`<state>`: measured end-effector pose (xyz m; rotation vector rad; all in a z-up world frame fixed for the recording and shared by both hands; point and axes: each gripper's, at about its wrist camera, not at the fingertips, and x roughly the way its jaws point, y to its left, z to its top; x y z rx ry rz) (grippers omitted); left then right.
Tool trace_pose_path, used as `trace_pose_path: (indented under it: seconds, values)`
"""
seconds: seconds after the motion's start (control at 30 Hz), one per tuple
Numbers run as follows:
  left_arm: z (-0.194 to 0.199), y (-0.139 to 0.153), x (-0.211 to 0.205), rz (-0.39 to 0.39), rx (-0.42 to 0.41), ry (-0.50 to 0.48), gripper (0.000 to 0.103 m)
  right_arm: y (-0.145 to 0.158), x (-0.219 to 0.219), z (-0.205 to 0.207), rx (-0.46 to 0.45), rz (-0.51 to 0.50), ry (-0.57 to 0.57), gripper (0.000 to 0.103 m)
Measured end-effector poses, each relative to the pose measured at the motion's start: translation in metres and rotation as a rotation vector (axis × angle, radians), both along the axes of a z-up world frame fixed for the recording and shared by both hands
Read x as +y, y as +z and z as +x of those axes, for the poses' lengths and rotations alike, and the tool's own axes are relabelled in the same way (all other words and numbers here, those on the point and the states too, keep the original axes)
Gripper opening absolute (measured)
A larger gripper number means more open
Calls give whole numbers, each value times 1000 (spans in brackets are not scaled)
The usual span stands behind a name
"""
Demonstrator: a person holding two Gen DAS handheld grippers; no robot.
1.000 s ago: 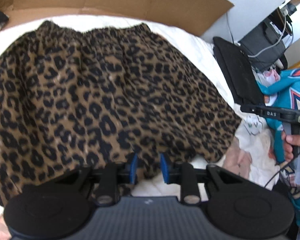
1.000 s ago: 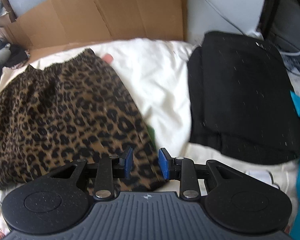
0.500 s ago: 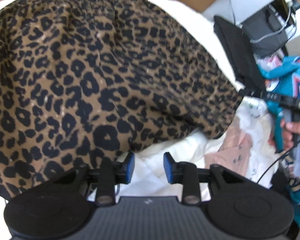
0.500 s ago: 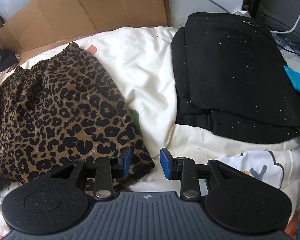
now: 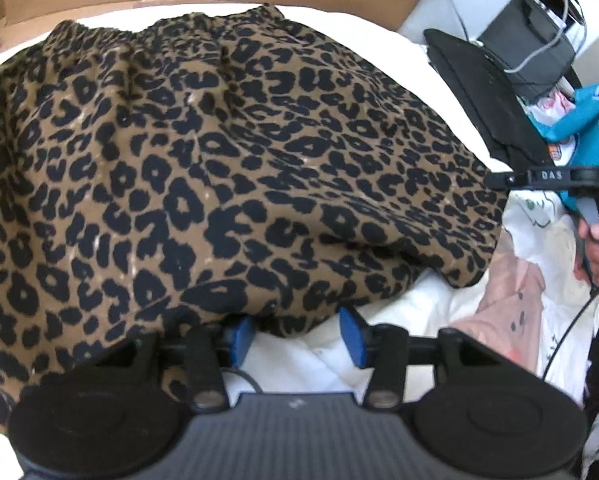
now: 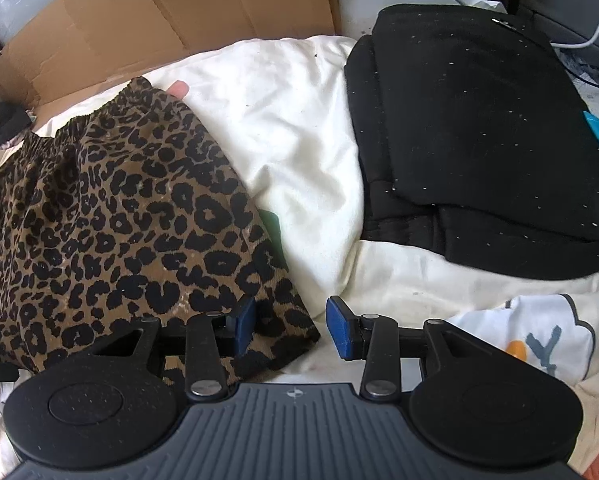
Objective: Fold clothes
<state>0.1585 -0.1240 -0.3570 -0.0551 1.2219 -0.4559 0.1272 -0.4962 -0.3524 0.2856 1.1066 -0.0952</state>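
Note:
A leopard-print skirt (image 5: 227, 168) lies spread on a white quilt (image 6: 291, 128), its elastic waistband at the far side. My left gripper (image 5: 297, 334) hovers at the skirt's near hem, jaws opening, with the hem edge just in front of the blue pads and white quilt between them. In the right wrist view the same skirt (image 6: 119, 232) fills the left half. My right gripper (image 6: 291, 326) sits at the skirt's near right corner, jaws opening; the corner cloth lies between the pads without being pinched.
A folded black garment (image 6: 483, 136) rests on the quilt to the right. Flattened cardboard (image 6: 159, 28) stands at the back. A teal jersey (image 5: 583, 120) and printed white cloth (image 6: 539, 340) lie at the right. The other gripper (image 5: 555, 180), held in a hand, shows in the left wrist view.
Both grippers sank toward the skirt's near hem and their jaws spread wider. The skirt now reaches the left gripper's pads, and its corner lies between the right gripper's pads.

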Motion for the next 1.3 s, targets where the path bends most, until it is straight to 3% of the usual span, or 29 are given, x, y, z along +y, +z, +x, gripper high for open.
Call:
trace_pose_path:
  seconds: [0.27,0.47,0.57,0.7,0.77,0.83,1.03,1.3]
  values:
    - [-5,-9,-14,-18,-68,-83,57,-9,-2,5,18,34,-18,46]
    - [-15,-10,-15,7,-118,-147,54,-8,-8,0,21,54,-53,46]
    - [-16,-11,-15,27,-134,-146,41,-10,-11,-3,25,67,-78,46]
    - [-12,-9,-7,14,-119,-135,14,-9,-9,-3,42,72,-74,44]
    - [-10,-4,-2,-19,-104,-128,8,-6,-8,-2,49,95,-53,15]
    - [-8,4,3,-57,-80,-113,6,0,-5,0,51,101,-29,8]
    - [-3,26,26,-194,15,-56,5,29,0,-1,15,62,26,6]
    - [8,34,71,-448,157,99,5,61,-5,2,-54,17,1,4]
